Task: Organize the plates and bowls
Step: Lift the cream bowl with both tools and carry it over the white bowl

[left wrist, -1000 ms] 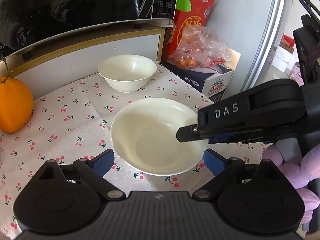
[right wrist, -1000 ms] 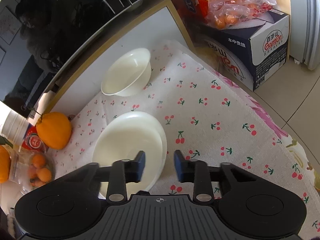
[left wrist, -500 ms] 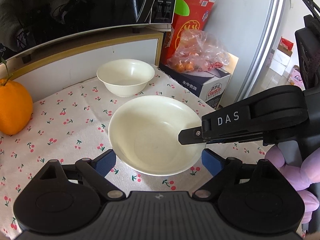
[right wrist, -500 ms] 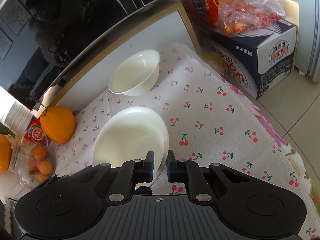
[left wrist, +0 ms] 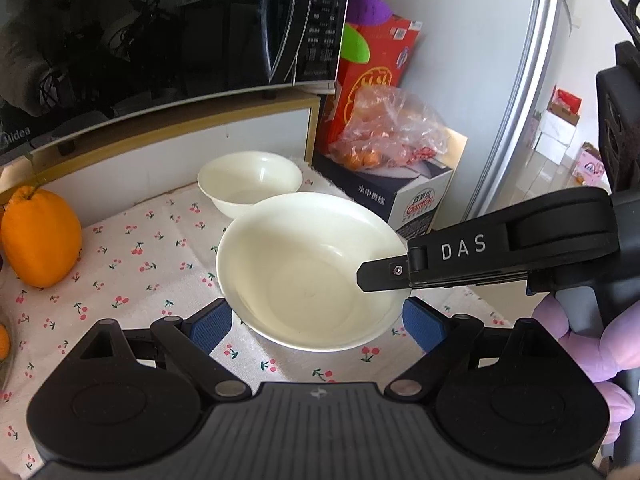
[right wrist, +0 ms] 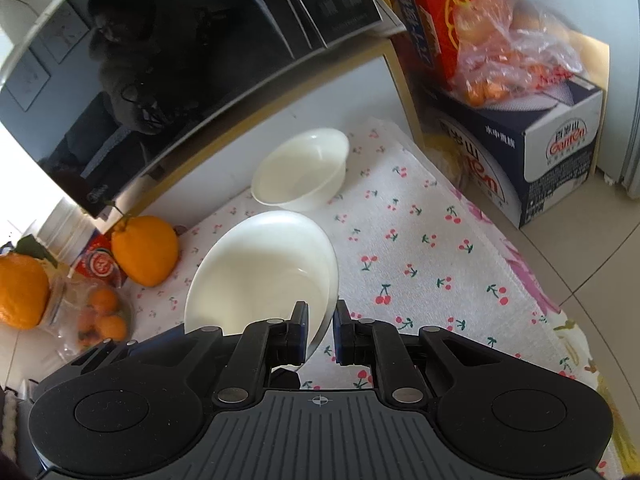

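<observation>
A cream deep plate point(left wrist: 304, 280) hangs just above the cherry-print cloth point(left wrist: 140, 248), tilted a little. My right gripper point(right wrist: 320, 332) is shut on its rim, one pad inside and one outside; its black fingers point(left wrist: 400, 272) reach in from the right. My left gripper point(left wrist: 318, 320) stands wide open, its blue pads close beside the plate's near edge. I cannot tell whether they touch it. A smaller cream bowl point(left wrist: 250, 180) sits upright on the cloth behind the plate, apart from both grippers. The right wrist view shows the plate point(right wrist: 260, 276) and the bowl point(right wrist: 300, 172) too.
A black microwave point(left wrist: 160, 40) on a white cabinet closes off the back. A big orange point(left wrist: 40, 240) stands left, with a bag of small oranges point(right wrist: 100, 312) beyond it. A printed carton point(left wrist: 416, 204) carrying a fruit bag sits right of the table, beside a fridge point(left wrist: 500, 80).
The right gripper's jaws closed onto the plate's rim. Both grippers then rose, and the plate came up off the cloth with them.
</observation>
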### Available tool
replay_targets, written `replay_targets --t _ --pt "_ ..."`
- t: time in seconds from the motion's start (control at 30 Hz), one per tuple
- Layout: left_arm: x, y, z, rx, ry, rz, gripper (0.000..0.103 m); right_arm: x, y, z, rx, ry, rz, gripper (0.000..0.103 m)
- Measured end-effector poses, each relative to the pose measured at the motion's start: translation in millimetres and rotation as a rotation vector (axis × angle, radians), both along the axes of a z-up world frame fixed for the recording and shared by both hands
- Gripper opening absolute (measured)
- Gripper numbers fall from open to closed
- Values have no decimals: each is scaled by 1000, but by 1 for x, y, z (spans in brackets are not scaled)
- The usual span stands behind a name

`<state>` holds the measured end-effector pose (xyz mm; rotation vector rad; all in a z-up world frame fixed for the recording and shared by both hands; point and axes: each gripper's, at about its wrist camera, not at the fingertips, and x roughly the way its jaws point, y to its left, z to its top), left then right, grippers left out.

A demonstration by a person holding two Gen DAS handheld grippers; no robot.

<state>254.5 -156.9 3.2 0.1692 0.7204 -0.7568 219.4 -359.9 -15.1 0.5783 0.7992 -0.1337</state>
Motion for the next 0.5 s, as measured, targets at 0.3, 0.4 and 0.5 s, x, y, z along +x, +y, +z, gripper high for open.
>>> replay_targets --t 0.3,0.4,0.5 --pt "-20 -1 22 -29 -27 -4 90 -21 -3 23 -4 -41 25 12" --pt "-27 -3 27 -32 -33 -13 90 -28 -5 30 -1 -44 28 12" --pt "-35 -4 30 -25 -39 -21 90 -37 -7 36 -2 -47 35 12"
